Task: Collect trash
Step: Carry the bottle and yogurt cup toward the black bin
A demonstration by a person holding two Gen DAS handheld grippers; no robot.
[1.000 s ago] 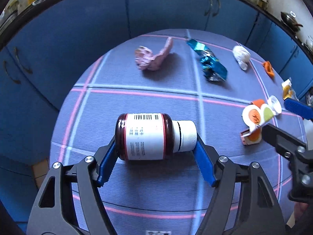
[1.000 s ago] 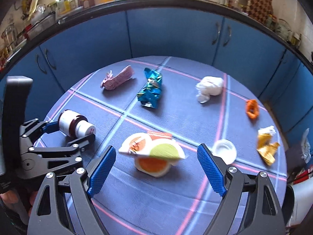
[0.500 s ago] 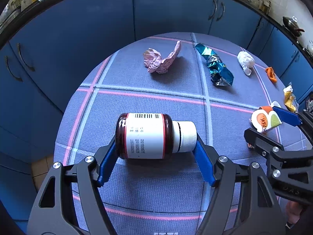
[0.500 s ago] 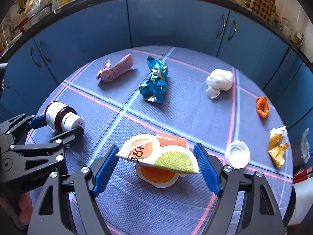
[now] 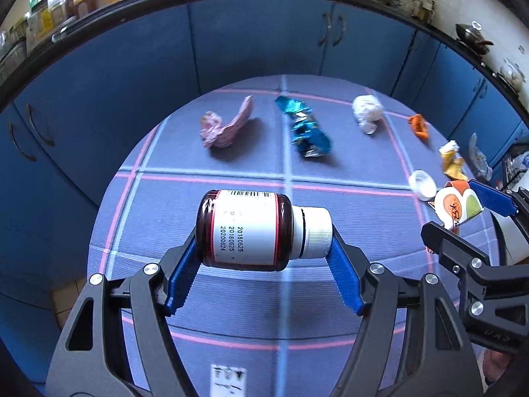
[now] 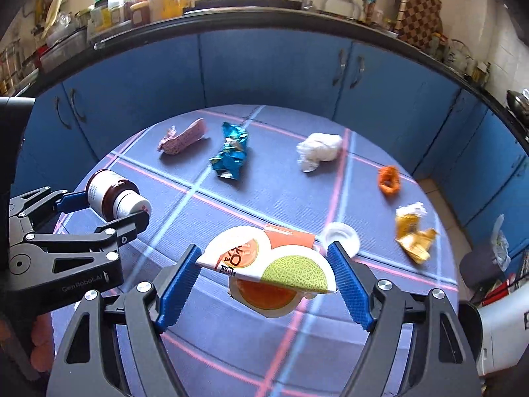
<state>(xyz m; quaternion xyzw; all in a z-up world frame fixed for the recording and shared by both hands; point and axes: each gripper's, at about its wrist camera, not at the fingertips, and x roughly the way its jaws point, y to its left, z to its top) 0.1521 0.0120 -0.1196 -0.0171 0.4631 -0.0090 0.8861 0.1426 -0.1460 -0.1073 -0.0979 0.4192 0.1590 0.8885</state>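
Change since a second earlier: the right hand-held gripper (image 6: 264,284) had just been closing on the melon-printed carton (image 6: 267,269), which a second before lay loose between wider jaws on the desk (image 6: 231,347); now both blue pads pressed its ends and it hung clear of the cloth. The left hand-held gripper (image 5: 263,254) had also risen, grip unchanged.

Item one: brown pill bottle (image 5: 246,230), lying crosswise between the left pads, base at the left pad, white cap at the right; white barcoded label, dates printed.

Item two: carton, flattened, orange and green fruit print, spanning the right jaws.

Beyond both grippers, on the desk: pink wrapper (image 6: 183,139), blue foil wrapper (image 6: 231,155), white tissue (image 6: 319,152), orange scrap (image 6: 389,180), yellow wrapper (image 6: 413,235), white lid (image 6: 340,236).
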